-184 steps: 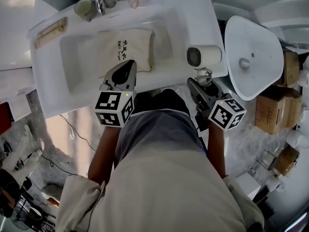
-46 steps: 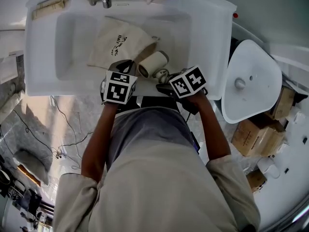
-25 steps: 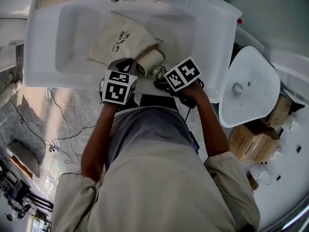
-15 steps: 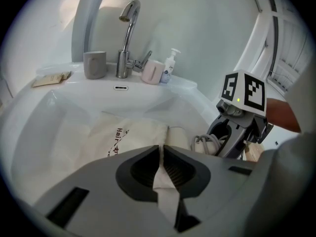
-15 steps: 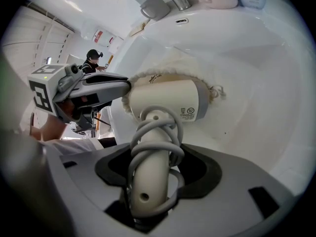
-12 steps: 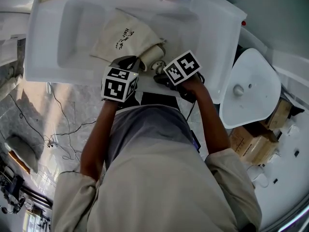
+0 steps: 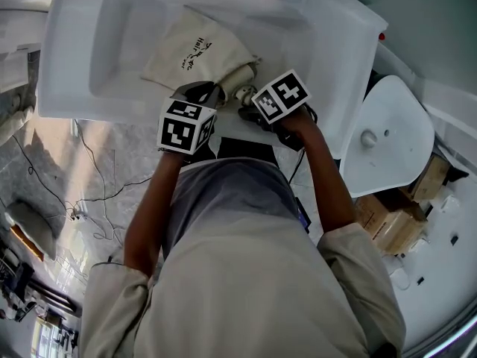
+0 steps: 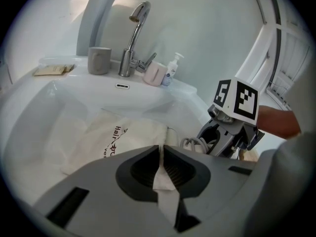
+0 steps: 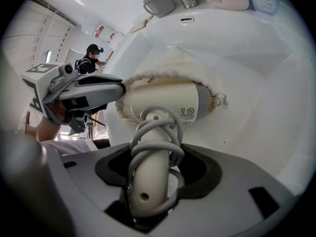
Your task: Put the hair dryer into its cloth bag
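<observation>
Dryer [image 9: 165, 102] barrel sits at the bag [image 7: 190, 51] mouth, so by my reading you are partway through. Your right tool [image 9: 150, 181] is clamped on the handle, with the cord [image 9: 155, 132] wound round it. In the right gripper view the barrel lies across the middle of the frame, and the bag's frilled rim arcs round its far side. Part of the barrel is therefore in the mouth, but how deep I cannot tell. The labelled near side and the whole handle are outside the cloth.

Your left tool [image 8: 160, 169] is closed on the bag's edge. A strip of white cloth is pinched between its jaws, low in the middle of the left gripper view.

Bag and dryer lie in the sink [image 7: 82, 66], in the upper middle of the head view. The bag has its printed side up and its closed end toward the upper left.

What is left, as I judge it, is to push the barrel deeper while you hold the mouth open. The handle and cord then need to follow it in before you release both tools.
</observation>
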### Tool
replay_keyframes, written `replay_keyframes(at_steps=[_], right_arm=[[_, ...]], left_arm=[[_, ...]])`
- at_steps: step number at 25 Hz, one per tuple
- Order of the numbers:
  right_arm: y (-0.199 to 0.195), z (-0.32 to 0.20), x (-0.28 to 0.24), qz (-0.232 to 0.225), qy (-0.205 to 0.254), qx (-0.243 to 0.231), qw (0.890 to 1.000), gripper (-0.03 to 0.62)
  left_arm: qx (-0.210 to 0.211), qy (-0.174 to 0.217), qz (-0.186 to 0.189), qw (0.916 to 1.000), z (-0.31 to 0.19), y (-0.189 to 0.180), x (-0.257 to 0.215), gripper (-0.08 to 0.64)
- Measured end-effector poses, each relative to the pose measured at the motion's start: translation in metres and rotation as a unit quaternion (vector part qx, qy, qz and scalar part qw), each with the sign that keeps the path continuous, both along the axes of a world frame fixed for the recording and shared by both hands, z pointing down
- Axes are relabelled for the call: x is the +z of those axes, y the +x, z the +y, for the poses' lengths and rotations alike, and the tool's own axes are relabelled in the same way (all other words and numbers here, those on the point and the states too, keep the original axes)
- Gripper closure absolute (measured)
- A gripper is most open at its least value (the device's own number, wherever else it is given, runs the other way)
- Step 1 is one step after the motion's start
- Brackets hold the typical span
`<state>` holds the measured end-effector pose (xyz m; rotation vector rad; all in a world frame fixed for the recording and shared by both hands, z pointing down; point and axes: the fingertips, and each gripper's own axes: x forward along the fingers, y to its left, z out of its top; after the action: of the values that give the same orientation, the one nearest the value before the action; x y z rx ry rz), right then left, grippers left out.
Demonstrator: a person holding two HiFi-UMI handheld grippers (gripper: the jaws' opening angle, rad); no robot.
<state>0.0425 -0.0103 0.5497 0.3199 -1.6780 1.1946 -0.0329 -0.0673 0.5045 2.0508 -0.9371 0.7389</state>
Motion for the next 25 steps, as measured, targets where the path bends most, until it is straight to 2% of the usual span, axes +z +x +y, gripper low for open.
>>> replay_keyframes(at_steps=[12,25], right_arm=[[-0.007,-0.009,0.011,0.004,0.012,-0.014,1.0,0.341],[-0.022,-0.032,0.018,-0.005,0.042,-0.002,0.999,0.341]], left_arm=[[0.005,0.002,0.001,1.0,0.0,-0.002,-0.001,0.526],[0.007,0.001,0.003,1.0,-0.001,-0.003,-0.003,0.526]])
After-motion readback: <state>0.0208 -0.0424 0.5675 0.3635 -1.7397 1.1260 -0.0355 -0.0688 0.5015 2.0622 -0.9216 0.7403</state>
